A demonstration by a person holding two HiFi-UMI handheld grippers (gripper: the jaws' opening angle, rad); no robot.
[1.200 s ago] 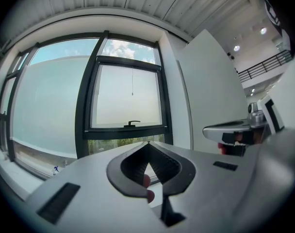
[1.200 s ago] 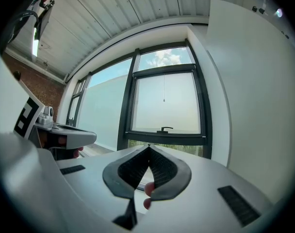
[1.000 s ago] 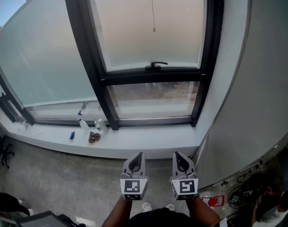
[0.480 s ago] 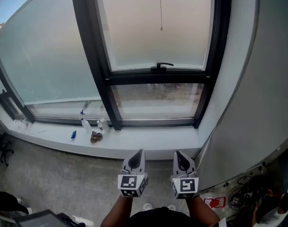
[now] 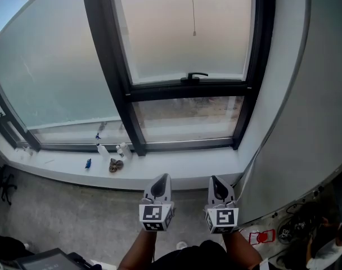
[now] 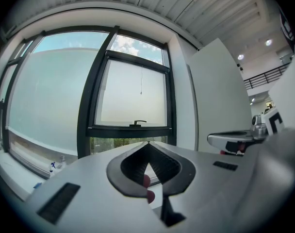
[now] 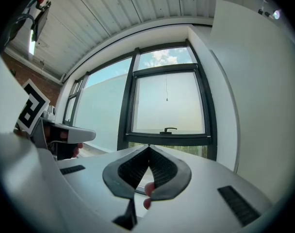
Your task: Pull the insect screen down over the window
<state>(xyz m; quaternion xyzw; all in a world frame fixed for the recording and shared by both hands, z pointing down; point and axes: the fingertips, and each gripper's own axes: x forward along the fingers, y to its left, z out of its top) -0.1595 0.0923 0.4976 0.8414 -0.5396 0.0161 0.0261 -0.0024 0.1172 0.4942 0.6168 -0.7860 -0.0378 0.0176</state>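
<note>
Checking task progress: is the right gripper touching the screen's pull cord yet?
Apart. In the head view the right gripper sits low, short of the windowsill, while the pull cord hangs high against the upper pane.

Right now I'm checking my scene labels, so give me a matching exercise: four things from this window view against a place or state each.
1 pull cord
2 window handle
3 spray bottle
4 left gripper

a on the sill
b jaws shut, empty
c on the dark crossbar
d hanging before the upper pane

Pairs: 1-d, 2-c, 3-a, 4-b
</note>
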